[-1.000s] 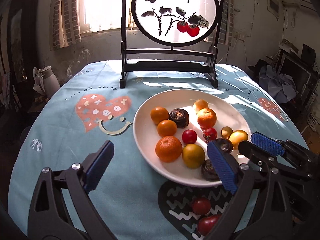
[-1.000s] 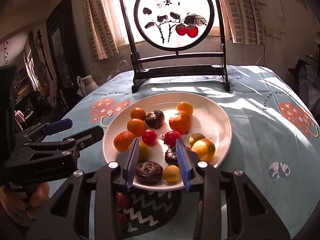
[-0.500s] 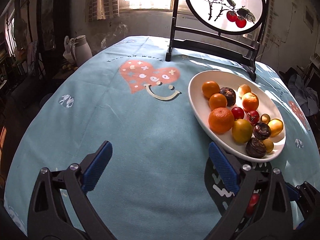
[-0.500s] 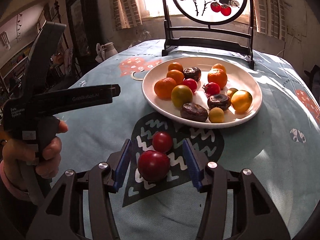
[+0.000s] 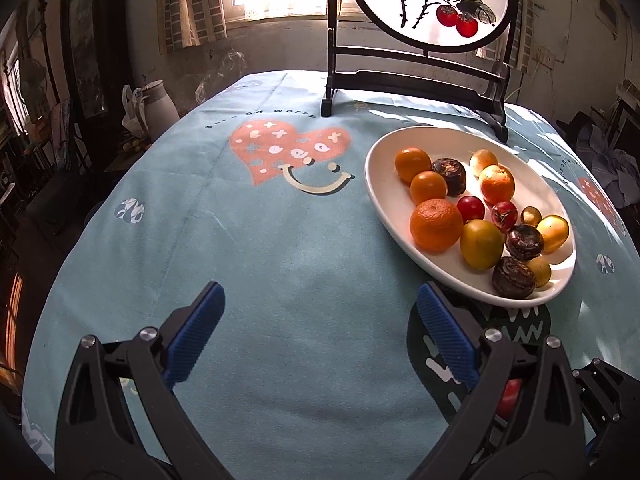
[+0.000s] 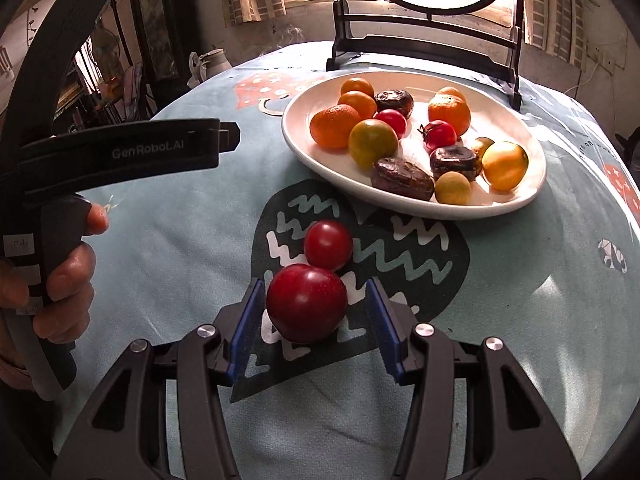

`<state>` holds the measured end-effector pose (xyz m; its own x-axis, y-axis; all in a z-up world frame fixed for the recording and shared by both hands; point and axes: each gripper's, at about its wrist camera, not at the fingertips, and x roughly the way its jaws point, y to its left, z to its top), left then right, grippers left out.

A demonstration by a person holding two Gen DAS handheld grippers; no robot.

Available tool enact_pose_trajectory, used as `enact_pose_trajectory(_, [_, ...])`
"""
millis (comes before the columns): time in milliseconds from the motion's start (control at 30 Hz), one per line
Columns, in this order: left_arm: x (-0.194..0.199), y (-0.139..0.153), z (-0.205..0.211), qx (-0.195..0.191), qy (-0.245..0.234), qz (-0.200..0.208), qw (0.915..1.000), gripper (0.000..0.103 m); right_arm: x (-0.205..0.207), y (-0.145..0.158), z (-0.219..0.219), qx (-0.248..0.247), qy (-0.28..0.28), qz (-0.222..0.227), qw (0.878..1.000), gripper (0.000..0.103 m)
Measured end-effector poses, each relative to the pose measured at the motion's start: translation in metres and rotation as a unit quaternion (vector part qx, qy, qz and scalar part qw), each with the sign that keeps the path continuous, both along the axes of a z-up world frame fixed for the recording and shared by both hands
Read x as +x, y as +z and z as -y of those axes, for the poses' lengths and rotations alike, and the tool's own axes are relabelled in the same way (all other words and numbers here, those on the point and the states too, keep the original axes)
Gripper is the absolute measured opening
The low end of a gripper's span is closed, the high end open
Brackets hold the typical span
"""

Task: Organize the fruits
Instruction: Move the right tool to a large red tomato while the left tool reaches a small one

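A large dark-red fruit (image 6: pixel 306 302) lies on the teal cloth between the jaws of my right gripper (image 6: pixel 315 283). The jaws are open: the left pad is close to the fruit and a gap shows at the right pad. A smaller red tomato (image 6: pixel 328 245) touches the fruit's far side. Beyond them stands a white oval plate (image 6: pixel 512 120) with several oranges, yellow fruits, cherry tomatoes and dark brown fruits. My left gripper (image 5: pixel 320 294) hangs wide open over bare cloth, left of the plate (image 5: pixel 384 168). A red fruit (image 5: pixel 510 398) peeks from behind its right finger.
A black stand with a round painted screen (image 5: pixel 428 0) rises at the table's far edge behind the plate. A person's hand (image 6: pixel 68 280) holds the left gripper's handle at the left of the right wrist view. A white jug (image 5: pixel 158 110) stands beyond the table's left edge.
My right gripper drew back from over the plate, came down around the large red fruit on the cloth, and its jaws widened. The left gripper swung left off the plate to bare cloth.
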<state>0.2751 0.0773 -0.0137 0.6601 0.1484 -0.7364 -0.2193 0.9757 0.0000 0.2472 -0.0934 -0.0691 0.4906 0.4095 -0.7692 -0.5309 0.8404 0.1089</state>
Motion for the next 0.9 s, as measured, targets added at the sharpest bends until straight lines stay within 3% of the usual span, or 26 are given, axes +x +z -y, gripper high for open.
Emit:
enact_pose_trajectory(133, [0.001, 0.0, -0.002, -0.004, 0.001, -0.002, 1.0, 0.099, -0.002, -0.001, -0.001, 0.001, 0.007, 0.002, 1.0, 0.053])
enact_pose_trajectory(300, [0.001, -0.001, -0.001, -0.001, 0.0, -0.003, 1.0, 0.099, -0.001, -0.004, -0.003, -0.004, 0.011, -0.003, 1.0, 0.041])
enact_pose_trajectory(433, [0.001, -0.002, -0.001, 0.0, 0.001, -0.006, 1.0, 0.099, -0.002, -0.003, -0.002, -0.004, 0.013, -0.004, 1.0, 0.04])
enact_pose_trajectory(567, [0.002, -0.002, -0.001, 0.0, 0.001, -0.007, 1.0, 0.099, 0.002, 0.006, 0.008, 0.029, 0.006, -0.017, 0.999, 0.04])
enact_pose_trajectory(767, [0.001, -0.003, 0.003, -0.007, -0.011, -0.011, 0.9999, 0.099, 0.007, 0.037, 0.05, 0.083, -0.071, 0.033, 0.993, 0.04])
enact_pose_trajectory(900, [-0.002, -0.006, 0.02, -0.05, -0.074, -0.02, 0.9958, 0.099, 0.016, 0.043, 0.078, 0.101, -0.133, 0.042, 0.985, 0.04])
